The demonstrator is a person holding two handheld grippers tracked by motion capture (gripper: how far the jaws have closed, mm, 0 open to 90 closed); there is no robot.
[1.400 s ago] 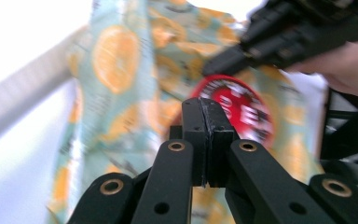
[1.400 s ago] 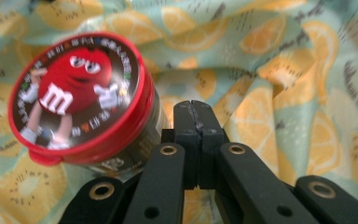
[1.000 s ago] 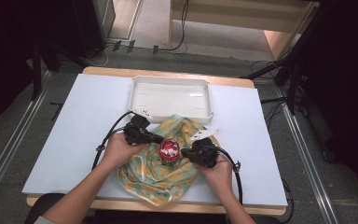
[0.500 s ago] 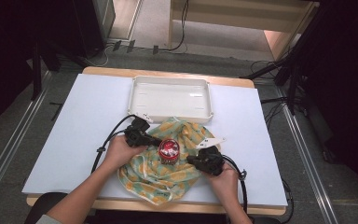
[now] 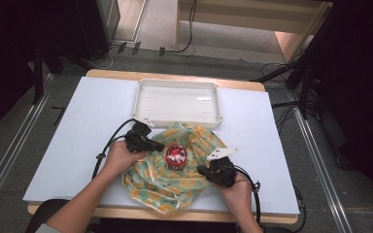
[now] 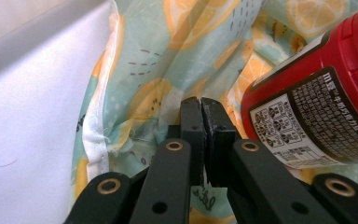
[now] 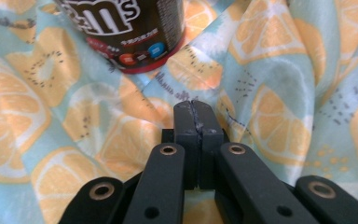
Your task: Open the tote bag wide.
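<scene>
Since 1 second ago, right gripper (image 5: 205, 170) slid outward along the lemon-print fabric cloth (image 5: 175, 187); both grippers' jaws pinch cloth, left gripper (image 5: 156, 144) beside the upright red candy canister (image 5: 176, 155) mid-cloth, likely for wrapping.

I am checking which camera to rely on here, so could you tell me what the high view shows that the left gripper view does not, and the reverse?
High view alone: the white tray behind the cloth, the right gripper shut at the cloth's right side, both hands, and the can's red top. Left gripper view alone: the fine print on the can's label, and the left gripper's jaws closed together at the cloth's frayed hem. Both share the lemon-print cloth, the can and the white table.
</scene>
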